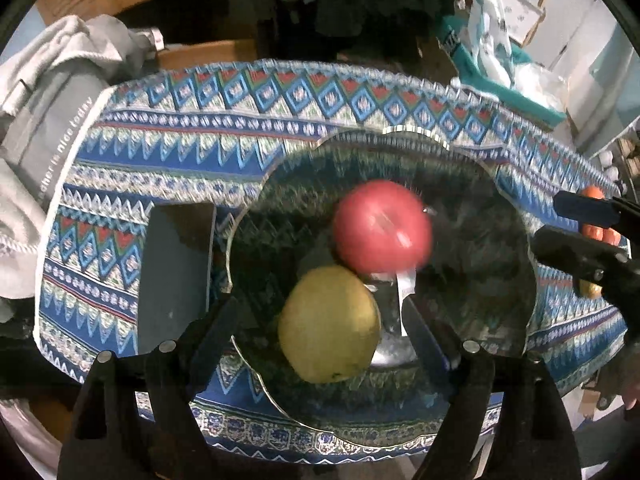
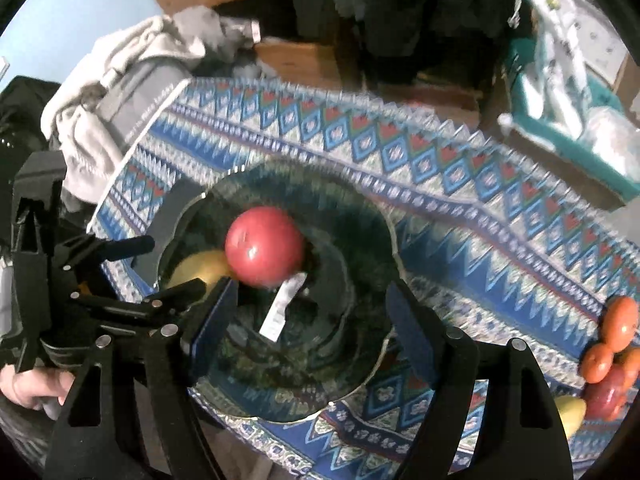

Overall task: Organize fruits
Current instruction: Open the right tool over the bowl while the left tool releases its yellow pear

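Jaws apart on the left hand-held gripper (image 1: 324, 332), nothing pinched, hanging just above the yellow fruit (image 1: 330, 325) that sits in the glass bowl (image 1: 500, 300). Same story on the right hand-held gripper (image 2: 312, 320): fingers spread wide, empty, poised over the bowl's bare middle. Red apple (image 2: 264, 246) resting in the bowl too, touching the yellow fruit's far side. Both views blurred, so fine contact hard to call. White label or slip (image 2: 282, 306) lying on the bowl floor below the apple.

Outward from there: patterned cloth (image 1: 200, 140) covering the counter, dark flat slab (image 1: 174, 276) just left of the bowl, grey clothing (image 1: 52, 120) heaped beyond the cloth's edge. Well off to the right, loose fruit pile (image 2: 612, 356) waiting on the cloth: orange, red and one yellow piece.

Judged step: drop-off finished, two fruits binned. Next move probably calls for swinging the right hand-held gripper over to that pile, lining up on a single piece without nudging its neighbours, then closing gently.
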The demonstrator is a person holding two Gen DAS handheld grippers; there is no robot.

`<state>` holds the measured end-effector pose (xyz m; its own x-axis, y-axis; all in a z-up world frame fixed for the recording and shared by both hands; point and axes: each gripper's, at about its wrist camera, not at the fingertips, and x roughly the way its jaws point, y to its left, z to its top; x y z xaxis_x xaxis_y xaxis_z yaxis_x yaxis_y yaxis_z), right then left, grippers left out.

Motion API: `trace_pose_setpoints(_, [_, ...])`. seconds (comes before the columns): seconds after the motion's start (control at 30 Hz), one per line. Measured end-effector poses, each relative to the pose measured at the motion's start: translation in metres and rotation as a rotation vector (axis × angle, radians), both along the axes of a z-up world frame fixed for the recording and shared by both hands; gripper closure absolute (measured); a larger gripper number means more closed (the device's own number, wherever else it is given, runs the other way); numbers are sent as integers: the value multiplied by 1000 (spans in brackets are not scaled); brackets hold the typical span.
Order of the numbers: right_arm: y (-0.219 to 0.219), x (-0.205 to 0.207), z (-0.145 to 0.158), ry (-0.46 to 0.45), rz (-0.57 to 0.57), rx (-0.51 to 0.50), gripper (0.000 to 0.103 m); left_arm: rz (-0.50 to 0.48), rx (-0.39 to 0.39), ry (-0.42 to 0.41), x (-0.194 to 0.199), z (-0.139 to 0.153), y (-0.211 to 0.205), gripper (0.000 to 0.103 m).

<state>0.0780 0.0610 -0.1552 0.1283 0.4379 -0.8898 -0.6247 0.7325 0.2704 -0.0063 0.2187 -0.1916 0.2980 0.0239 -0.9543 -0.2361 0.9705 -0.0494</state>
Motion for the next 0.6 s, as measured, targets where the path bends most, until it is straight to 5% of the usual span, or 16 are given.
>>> trace_pose_setpoints(0.6, [-46,-7,61,-178,-27,-28,24,-50,-56,-121,4,55,-31,18])
